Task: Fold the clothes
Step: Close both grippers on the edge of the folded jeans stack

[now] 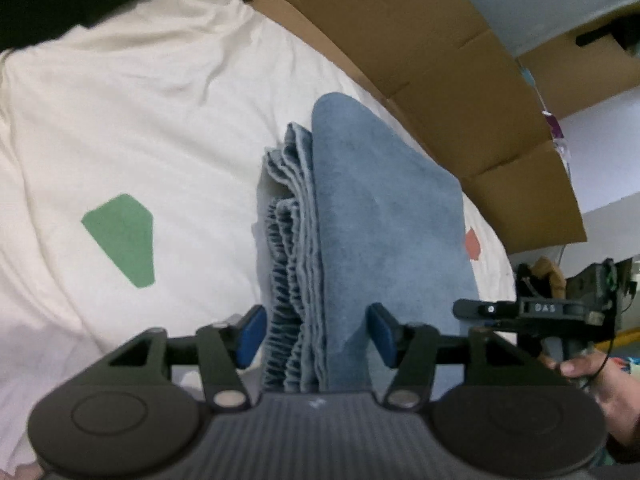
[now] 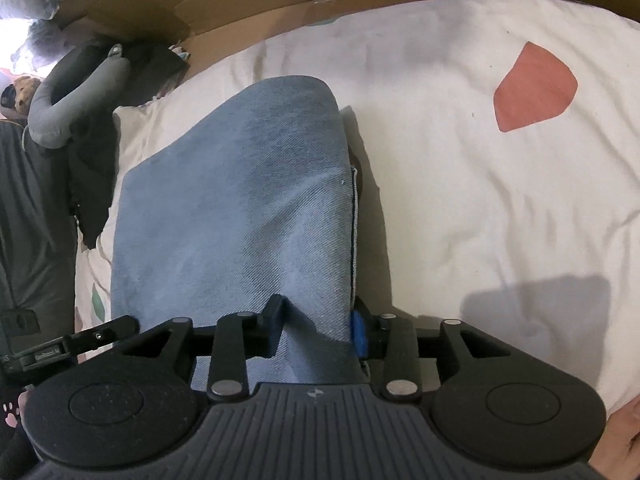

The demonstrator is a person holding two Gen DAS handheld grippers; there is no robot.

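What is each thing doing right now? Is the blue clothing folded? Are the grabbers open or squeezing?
Blue denim garment: folded into stacked layers, lying on the sheet.
Left gripper: open, its fingers either side of the garment's edge.
Right gripper: closed on the garment's near end.
White sheet: spread out, wrinkled.
Cardboard box: flaps open, beside the sheet.

folded garment (image 1: 384, 232) on bedsheet (image 1: 132, 128) — cardboard (image 1: 420, 40) behind
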